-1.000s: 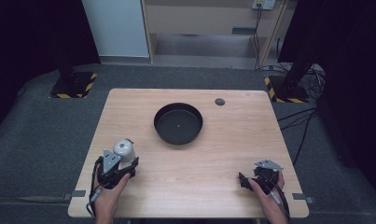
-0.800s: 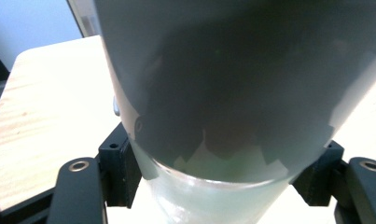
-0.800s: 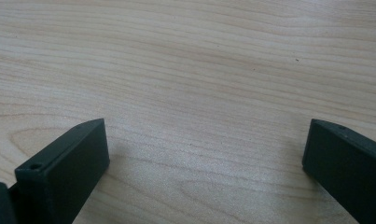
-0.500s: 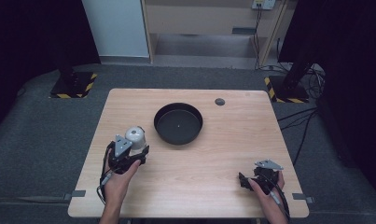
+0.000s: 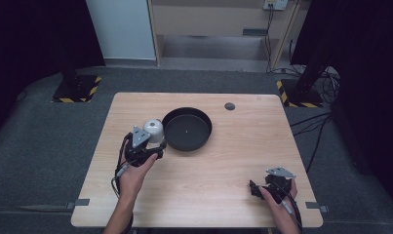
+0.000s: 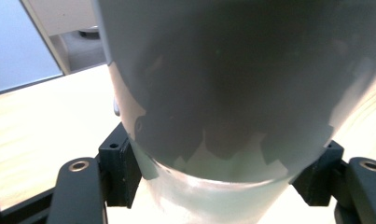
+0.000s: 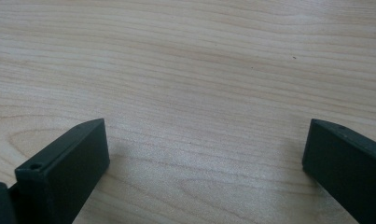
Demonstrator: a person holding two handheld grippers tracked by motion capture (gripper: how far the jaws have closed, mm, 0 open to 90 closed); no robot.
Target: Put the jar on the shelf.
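Jaws of the left hand-held gripper (image 5: pixel 154 138) clamp a grey cup (image 5: pixel 153 129); the right hand-held gripper (image 5: pixel 256 189) gapes wide, empty.

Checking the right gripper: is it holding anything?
No, the right gripper has its jaws spread wide with bare table between them.

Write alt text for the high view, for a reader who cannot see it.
Seen from above, a person's left gripper holds a silver cup beside the left rim of a black round pan on a wooden table. The right gripper rests near the table's front right corner, and a small dark disc lies near the far edge.
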